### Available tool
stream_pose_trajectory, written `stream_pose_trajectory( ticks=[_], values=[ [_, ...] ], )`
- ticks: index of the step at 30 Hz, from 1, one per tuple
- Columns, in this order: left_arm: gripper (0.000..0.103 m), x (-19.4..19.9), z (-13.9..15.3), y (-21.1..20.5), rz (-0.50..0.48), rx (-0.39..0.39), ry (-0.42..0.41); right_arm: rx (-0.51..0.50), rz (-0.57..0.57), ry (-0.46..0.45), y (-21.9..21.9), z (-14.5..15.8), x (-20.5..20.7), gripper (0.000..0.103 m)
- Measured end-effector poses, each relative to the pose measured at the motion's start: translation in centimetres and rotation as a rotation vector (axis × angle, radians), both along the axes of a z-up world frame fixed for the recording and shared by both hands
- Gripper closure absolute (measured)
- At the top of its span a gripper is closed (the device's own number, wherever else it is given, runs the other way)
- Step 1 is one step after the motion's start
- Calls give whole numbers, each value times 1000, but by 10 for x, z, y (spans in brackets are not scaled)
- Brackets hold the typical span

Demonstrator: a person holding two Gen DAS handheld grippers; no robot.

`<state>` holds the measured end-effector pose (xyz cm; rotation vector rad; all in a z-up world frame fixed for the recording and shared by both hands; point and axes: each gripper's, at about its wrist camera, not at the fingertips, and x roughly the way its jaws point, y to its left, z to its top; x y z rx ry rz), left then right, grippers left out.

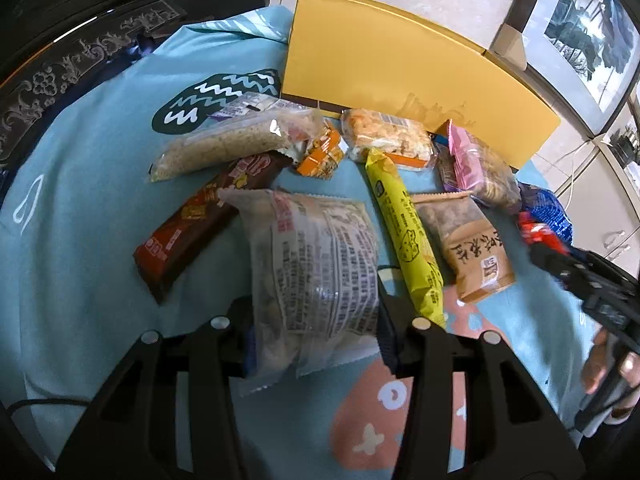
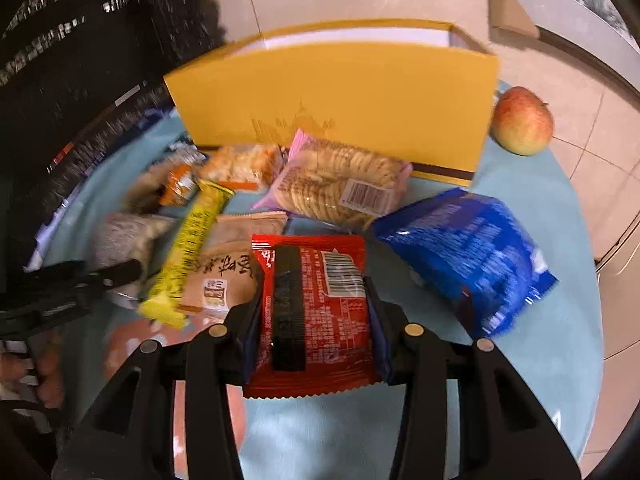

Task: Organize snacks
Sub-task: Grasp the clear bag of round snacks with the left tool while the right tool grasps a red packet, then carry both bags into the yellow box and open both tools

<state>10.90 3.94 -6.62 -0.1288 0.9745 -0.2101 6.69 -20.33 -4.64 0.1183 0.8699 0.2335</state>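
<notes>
Both hand-held grippers carry a packet: the left gripper [image 1: 316,316] has its jaws pinched on a clear printed packet [image 1: 316,256], which hangs lifted over the blue cloth [image 1: 80,200]; the right gripper [image 2: 314,320] is clamped on a red packet [image 2: 316,312], its pads pressing the two long edges, just above the cloth and in front of the yellow box [image 2: 332,100], which stands at the far edge with its top open; no earlier view is given, so I say nothing of how either grip came about. By my judgement these packets are light, soft and crinkly; the film is slippery and the contents likely brittle, so a gentle squeeze across the middle of the body suits better than a hold on the thin crimped seam, which could slide out or tear; the round crackers in the pink-ended pack [image 2: 340,184] look the most fragile. Counting what shows: two grippers; one yellow box; one apple [image 2: 522,120] beside the box; one blue bag [image 2: 468,256]; one yellow stick pack [image 1: 408,236]; one tan packet [image 1: 468,244]; one brown bar [image 1: 200,220]; one pale crumbly bar [image 1: 224,148]; one small orange sachet [image 1: 322,156]; one orange-speckled cake pack [image 1: 388,140]; with the two held, ten snack packets in all, though others may hide beneath.
</notes>
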Motion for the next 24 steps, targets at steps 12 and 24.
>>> stream_pose_trajectory(
  ticks=[12,24],
  values=[
    [57,-25,69,-29,-50,26,-98,98,-55,-175,-28,55,-39,58],
    [56,53,165,-86,-80,-12,-242,98,-187,-386,-40,116,17,58]
  ],
)
